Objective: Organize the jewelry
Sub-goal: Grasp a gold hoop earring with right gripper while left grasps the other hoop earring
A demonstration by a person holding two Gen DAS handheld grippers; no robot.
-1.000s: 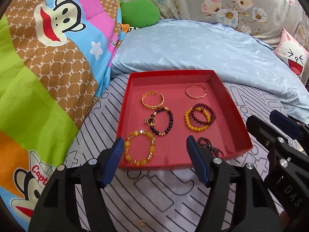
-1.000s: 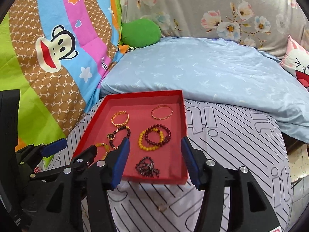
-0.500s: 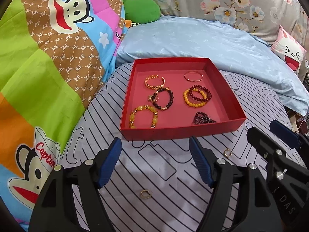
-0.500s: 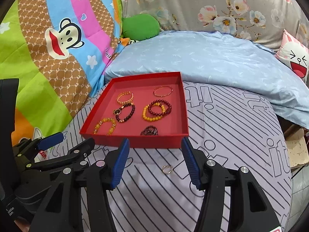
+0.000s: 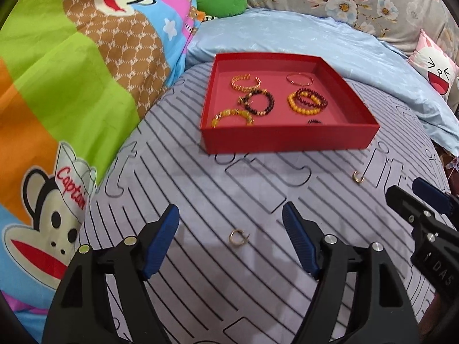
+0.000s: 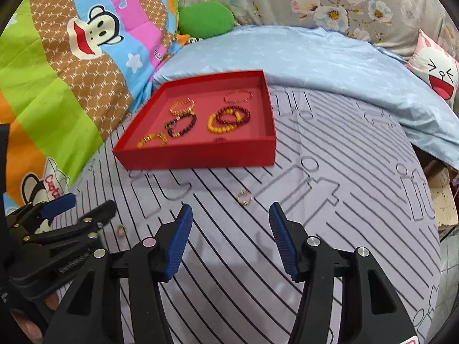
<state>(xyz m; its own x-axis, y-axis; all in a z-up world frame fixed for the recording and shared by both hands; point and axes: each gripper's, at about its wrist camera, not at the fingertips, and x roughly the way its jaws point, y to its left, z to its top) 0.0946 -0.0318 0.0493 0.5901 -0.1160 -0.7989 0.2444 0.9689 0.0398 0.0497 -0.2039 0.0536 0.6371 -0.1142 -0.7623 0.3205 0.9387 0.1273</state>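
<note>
A red tray (image 5: 287,139) (image 6: 200,154) holds several bracelets: gold bangles, dark bead, amber and yellow bead ones (image 5: 304,106). Two small gold rings lie loose on the striped cover. One ring (image 5: 237,236) lies between my left gripper's open fingers; it shows small in the right wrist view (image 6: 120,230). The other ring (image 5: 358,177) (image 6: 244,197) lies just ahead of my right gripper. My left gripper (image 5: 231,223) is open and empty. My right gripper (image 6: 231,219) is open and empty, and also shows at the left view's right edge.
The grey striped cover (image 5: 200,189) lies over a bed. A light blue pillow (image 6: 315,57) lies behind the tray. A bright monkey-print quilt (image 5: 71,71) rises on the left. A green plush (image 6: 205,18) and a pink cushion (image 6: 436,71) sit at the back.
Both grippers have pulled back from the tray toward me. The tray looks farther away, and the two loose rings have come into view in front of the fingers. Both stayed open.
</note>
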